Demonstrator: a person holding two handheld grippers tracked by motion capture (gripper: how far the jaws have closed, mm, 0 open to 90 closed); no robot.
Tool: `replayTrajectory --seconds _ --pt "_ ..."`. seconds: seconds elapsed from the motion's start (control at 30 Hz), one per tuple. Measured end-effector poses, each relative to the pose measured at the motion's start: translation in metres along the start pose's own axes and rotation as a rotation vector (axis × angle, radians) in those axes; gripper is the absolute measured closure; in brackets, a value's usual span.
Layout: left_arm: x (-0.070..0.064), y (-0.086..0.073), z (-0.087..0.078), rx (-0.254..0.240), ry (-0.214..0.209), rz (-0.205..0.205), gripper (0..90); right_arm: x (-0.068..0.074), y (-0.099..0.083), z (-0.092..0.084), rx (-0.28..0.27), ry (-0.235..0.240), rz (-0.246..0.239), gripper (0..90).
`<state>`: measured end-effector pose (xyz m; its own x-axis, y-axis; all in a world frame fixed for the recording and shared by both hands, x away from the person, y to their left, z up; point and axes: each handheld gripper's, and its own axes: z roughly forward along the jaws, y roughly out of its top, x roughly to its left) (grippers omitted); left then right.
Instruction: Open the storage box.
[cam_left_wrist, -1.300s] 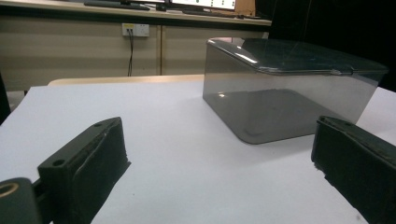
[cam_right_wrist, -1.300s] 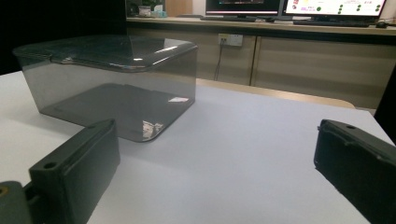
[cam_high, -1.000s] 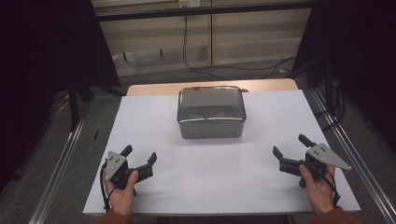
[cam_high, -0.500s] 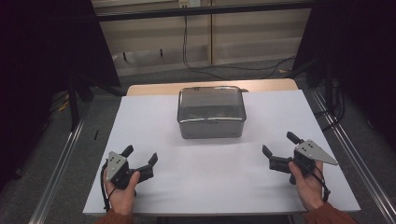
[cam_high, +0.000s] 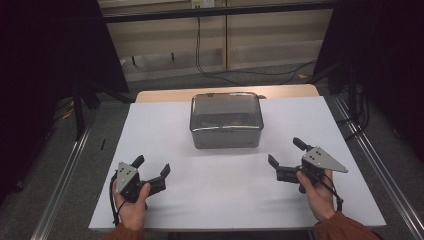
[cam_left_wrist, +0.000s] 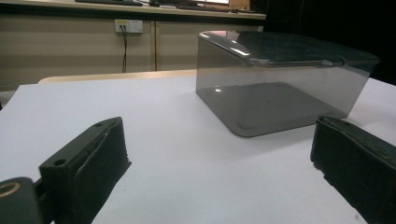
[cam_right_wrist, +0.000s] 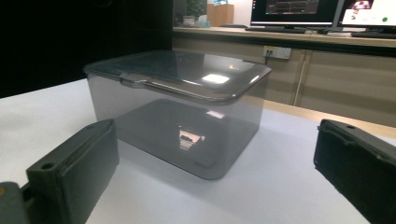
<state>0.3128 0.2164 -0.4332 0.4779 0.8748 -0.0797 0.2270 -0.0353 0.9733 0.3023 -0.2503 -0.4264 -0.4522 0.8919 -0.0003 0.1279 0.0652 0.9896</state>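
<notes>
Both hand-held grippers, left (cam_high: 151, 170) and right (cam_high: 285, 153), hover with jaws spread, in front of the lidded smoky box (cam_high: 226, 121), one off each front corner. That box sits mid-desk (cam_high: 165, 125), untouched. Approach seems underway; next, each probably must close in on the box's sides or lid.

white table (cam_high: 225, 200), wall socket (cam_left_wrist: 124, 25), monitors (cam_right_wrist: 292, 11)

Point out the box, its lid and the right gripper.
box (cam_high: 226, 136): high view, on its front wall.
lid (cam_right_wrist: 187, 70): right gripper view, on its flat top.
right gripper (cam_high: 285, 152): high view, midway between its open fingertips.
</notes>
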Motion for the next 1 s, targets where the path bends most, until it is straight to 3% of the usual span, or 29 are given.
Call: replayTrajectory --seconds 0.2,0.57,0.77,1.0 --pt "0.001 0.000 0.001 0.002 0.003 -0.002 3.6 0.006 0.002 0.012 0.001 0.010 0.005 0.0" --pt "0.003 -0.001 0.004 0.017 0.002 -0.011 3.6 0.019 0.016 0.034 -0.006 0.029 -0.033 0.3" --pt "0.002 -0.001 0.005 0.024 -0.001 -0.001 3.6 0.028 0.018 0.049 -0.015 0.064 -0.029 0.0" --pt "0.002 -0.001 0.004 0.019 -0.012 -0.004 3.7 0.041 0.019 0.065 -0.015 0.080 -0.084 0.0"
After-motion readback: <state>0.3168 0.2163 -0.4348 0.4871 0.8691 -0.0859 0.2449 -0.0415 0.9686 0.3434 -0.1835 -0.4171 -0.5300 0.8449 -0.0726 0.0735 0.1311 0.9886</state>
